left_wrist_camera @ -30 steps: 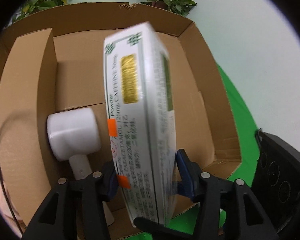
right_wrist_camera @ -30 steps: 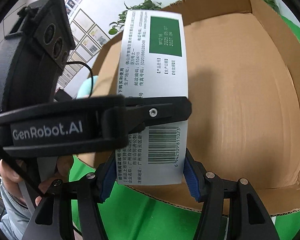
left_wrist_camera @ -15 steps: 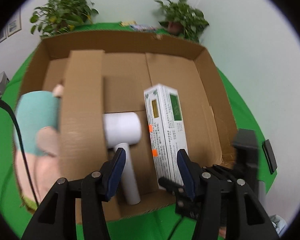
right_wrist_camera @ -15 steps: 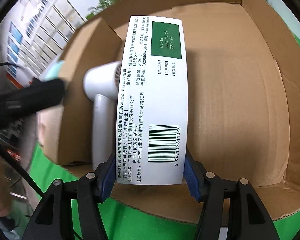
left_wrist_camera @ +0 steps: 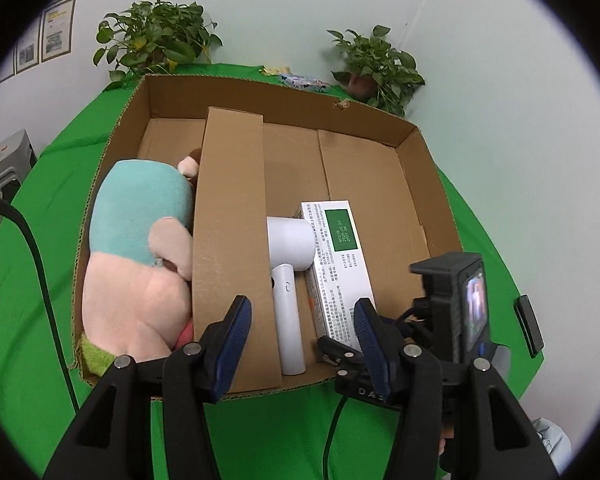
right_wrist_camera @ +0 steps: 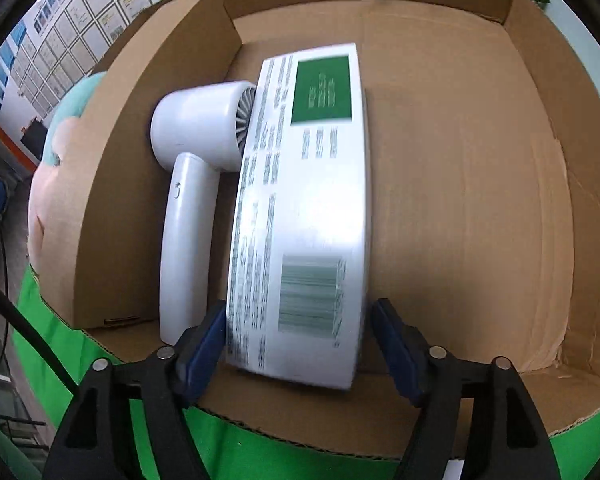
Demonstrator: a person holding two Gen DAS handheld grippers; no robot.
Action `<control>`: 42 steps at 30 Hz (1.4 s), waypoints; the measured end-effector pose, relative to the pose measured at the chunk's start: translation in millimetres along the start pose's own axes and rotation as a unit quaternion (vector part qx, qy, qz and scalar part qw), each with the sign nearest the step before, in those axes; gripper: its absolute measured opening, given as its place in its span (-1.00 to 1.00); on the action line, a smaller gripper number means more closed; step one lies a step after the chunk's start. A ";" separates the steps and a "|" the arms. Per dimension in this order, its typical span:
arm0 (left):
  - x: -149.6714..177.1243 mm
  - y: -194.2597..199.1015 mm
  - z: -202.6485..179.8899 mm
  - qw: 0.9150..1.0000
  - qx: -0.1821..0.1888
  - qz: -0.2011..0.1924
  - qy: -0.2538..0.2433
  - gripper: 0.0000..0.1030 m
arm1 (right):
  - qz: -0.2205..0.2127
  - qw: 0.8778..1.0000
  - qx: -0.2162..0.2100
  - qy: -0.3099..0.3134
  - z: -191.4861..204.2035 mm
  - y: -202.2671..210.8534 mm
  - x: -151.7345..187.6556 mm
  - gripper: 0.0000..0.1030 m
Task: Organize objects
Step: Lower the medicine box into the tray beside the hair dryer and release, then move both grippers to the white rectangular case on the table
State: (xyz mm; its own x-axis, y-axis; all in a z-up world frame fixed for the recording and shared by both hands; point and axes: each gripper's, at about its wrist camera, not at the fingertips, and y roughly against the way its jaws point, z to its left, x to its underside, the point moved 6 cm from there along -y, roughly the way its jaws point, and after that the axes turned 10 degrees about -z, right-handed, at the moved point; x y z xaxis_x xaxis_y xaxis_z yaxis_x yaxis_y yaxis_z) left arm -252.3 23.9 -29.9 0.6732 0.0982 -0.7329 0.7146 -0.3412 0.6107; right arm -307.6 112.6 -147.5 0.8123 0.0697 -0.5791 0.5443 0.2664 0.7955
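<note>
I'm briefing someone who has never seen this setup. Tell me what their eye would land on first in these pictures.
First, the big cardboard box on the green cloth, split by a cardboard divider. Next, the pink and teal plush toy filling the left compartment. Then, right of the divider, the white hair dryer lying beside the white medicine box, whose near end sits between the open fingers of the right gripper.
</note>
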 end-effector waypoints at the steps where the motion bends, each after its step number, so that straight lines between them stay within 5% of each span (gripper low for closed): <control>1: 0.7 2.3 0.8 1.000 -0.005 -0.008 -0.004 0.02 | -0.006 1.000 0.002 -0.001 -0.6 2.9 -1.3 0.59; 6: 2.9 15.7 4.0 0.997 -0.041 -0.055 -0.029 0.03 | -0.074 0.997 -0.008 -0.010 -2.2 39.9 -9.6 0.99; 10: 5.9 34.7 4.1 0.987 -0.089 -0.125 -0.050 0.58 | -0.141 0.990 0.014 0.004 -2.0 84.0 -9.0 0.99; 14: 13.9 50.9 -3.1 0.973 -0.118 -0.184 -0.072 0.60 | -0.180 0.983 0.038 0.007 7.4 142.6 40.1 0.99; 20: 30.0 54.2 -14.6 0.972 -0.112 -0.193 -0.068 0.60 | -0.215 0.972 0.083 0.036 -14.4 175.4 67.3 0.99; 42: 51.0 55.2 -28.3 0.965 -0.133 -0.211 -0.080 0.60 | -0.232 0.969 0.072 0.042 -27.9 190.4 93.9 0.99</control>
State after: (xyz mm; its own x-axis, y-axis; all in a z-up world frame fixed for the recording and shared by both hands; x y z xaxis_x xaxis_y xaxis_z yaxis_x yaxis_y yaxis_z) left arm -173.1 36.5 -25.1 0.2898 0.0230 -0.9568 0.9563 -0.0482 0.2885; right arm -133.5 196.7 -55.4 0.4562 0.0531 -0.8883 0.8756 0.1513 0.4587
